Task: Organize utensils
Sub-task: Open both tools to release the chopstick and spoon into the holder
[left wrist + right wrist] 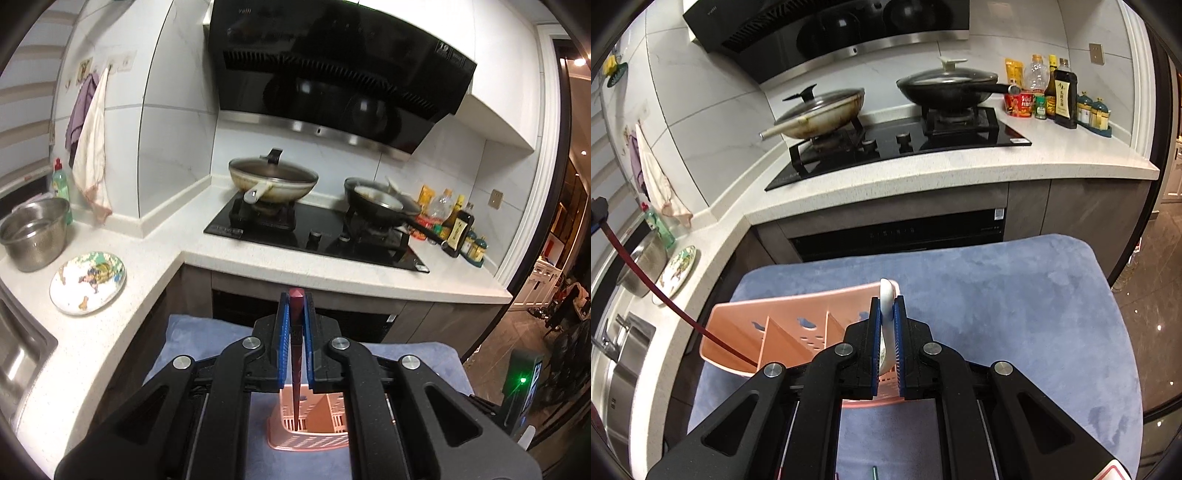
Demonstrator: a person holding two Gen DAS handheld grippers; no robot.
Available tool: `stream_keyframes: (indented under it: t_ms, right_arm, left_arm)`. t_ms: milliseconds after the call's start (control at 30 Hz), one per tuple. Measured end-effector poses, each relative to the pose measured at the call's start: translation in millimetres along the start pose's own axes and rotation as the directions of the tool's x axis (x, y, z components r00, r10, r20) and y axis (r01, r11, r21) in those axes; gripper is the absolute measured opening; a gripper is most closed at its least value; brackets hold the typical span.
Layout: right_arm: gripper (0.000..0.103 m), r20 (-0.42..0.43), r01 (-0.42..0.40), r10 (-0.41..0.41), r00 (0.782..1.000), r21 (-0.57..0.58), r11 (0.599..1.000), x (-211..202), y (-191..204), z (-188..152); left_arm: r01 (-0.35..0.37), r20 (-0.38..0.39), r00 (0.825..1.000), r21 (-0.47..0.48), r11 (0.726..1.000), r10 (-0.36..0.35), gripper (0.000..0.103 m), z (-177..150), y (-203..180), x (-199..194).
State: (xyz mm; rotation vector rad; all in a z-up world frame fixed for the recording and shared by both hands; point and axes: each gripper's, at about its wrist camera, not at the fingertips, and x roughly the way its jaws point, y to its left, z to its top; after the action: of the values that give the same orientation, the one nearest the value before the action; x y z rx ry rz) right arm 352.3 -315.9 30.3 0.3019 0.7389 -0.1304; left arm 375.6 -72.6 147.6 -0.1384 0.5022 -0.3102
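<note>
While the left gripper [294, 325] clamps a dark red chopstick [295, 369] and the right gripper [886, 332] clamps a white spoon [886, 314] low in frame, either could catch a divider of the pink holder [783, 332] and tip it.

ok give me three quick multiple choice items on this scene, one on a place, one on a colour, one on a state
1. Where does the pink utensil holder stand?
A on the blue cloth
B on the stove
C in the sink

2. What colour is the chopstick in the left gripper?
A green
B dark red
C white

3. How is the right gripper?
A open, empty
B shut on the white spoon
C shut on a plate

Key: 1 A, the cloth lies under the holder; 2 B, a dark red stick shows between the fingers; 3 B, the fingers press on the spoon.
</note>
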Motion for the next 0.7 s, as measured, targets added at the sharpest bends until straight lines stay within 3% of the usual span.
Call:
stream_keyframes:
  t_ms: [167, 233, 300, 400, 700]
  right_arm:
    - [0.011, 0.0, -0.001, 0.001, 1.0, 0.003, 1.0, 3, -1, -5]
    - [0.011, 0.008, 0.006, -0.006, 1.0, -0.001, 1.0, 0, -1, -5]
    - [0.011, 0.012, 0.003, -0.003, 1.0, 0.008, 1.0, -5, -3, -6]
    - [0.011, 0.027, -0.002, 0.002, 1.0, 0.018, 1.0, -19, -4, -9]
    - [0.021, 0.051, -0.02, 0.019, 0.999, 0.016, 1.0, -75, -7, -42]
  left_arm:
    - [-0.028, -0.001, 1.0, -0.021, 0.999, 0.028, 0.008, -12, 8, 6]
    - [-0.04, -0.002, 0.999, -0.021, 0.999, 0.04, 0.014, -13, 10, 4]
    - [-0.051, -0.007, 0.999, -0.023, 0.998, 0.05, 0.026, -15, 11, 1]
    - [-0.065, -0.001, 0.998, -0.024, 0.998, 0.065, 0.033, -19, 14, -9]
    - [-0.095, -0.039, 0.995, -0.008, 0.995, 0.094, 0.034, -53, 26, -49]
